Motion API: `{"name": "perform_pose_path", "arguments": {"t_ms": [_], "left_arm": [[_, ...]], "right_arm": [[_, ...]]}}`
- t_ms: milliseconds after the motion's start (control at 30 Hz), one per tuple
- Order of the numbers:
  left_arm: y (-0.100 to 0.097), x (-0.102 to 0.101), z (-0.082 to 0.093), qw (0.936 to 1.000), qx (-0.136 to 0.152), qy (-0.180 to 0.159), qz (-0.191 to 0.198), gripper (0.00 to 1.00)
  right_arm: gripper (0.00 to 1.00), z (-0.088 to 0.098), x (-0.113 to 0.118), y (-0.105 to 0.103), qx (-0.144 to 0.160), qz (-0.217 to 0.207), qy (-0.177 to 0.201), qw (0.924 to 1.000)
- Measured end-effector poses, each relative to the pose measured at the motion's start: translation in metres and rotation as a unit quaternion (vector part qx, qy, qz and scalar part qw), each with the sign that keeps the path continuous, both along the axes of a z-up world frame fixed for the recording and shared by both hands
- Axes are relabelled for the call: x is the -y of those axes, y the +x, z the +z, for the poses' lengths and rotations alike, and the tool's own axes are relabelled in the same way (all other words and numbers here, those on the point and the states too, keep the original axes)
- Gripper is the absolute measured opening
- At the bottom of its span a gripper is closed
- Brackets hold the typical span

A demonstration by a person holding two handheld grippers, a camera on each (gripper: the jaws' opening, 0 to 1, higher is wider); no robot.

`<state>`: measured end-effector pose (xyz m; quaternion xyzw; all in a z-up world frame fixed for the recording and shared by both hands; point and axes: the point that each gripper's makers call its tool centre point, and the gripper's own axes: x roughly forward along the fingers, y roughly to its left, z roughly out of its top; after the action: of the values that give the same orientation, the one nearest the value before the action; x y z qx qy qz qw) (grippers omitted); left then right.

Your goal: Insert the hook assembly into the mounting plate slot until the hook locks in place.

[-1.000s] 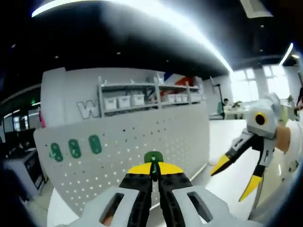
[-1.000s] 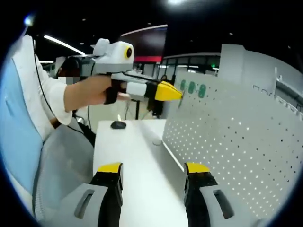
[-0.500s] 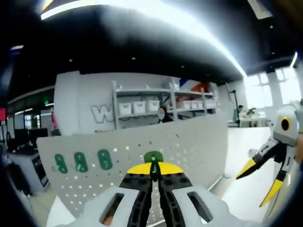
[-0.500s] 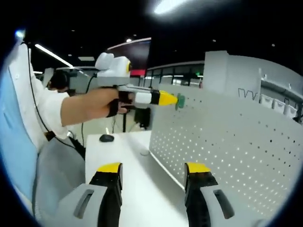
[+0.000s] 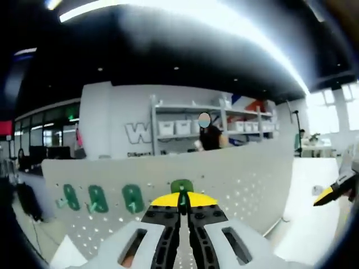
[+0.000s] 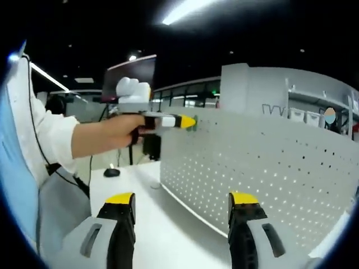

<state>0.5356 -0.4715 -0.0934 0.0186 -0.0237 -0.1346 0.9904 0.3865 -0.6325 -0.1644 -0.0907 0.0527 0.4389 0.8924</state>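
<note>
Left gripper [image 5: 179, 206] clamped on the green hook [image 5: 182, 186], held just at the upright white pegboard [image 5: 247, 179]; right gripper [image 6: 182, 200] jaws wide apart, empty, over the tabletop [image 6: 168, 224].

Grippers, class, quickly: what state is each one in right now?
Left gripper: shut on the green hook, held up by the white pegboard.
Right gripper: open, holding nothing.
</note>
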Motion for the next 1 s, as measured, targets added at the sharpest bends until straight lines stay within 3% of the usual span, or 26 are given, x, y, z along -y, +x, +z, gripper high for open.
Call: {"name": "perform_pose_path", "arguments": {"t_ms": [367, 833, 1000], "left_arm": [[0.017, -0.007, -0.002, 0.9993, -0.002, -0.012, 0.036, 0.03], [0.028, -0.009, -0.005, 0.9987, 0.006, -0.005, 0.051, 0.03], [0.026, -0.007, -0.006, 0.9981, 0.014, 0.013, 0.059, 0.03]], "right_arm": [[0.73, 0.008, 0.014, 0.004, 0.013, -0.029, 0.017, 0.9993], [0.71, 0.003, 0.014, 0.003, 0.008, -0.028, 0.012, 0.9995], [0.71, 0.002, 0.017, 0.003, 0.007, -0.029, 0.014, 0.9995]]}}
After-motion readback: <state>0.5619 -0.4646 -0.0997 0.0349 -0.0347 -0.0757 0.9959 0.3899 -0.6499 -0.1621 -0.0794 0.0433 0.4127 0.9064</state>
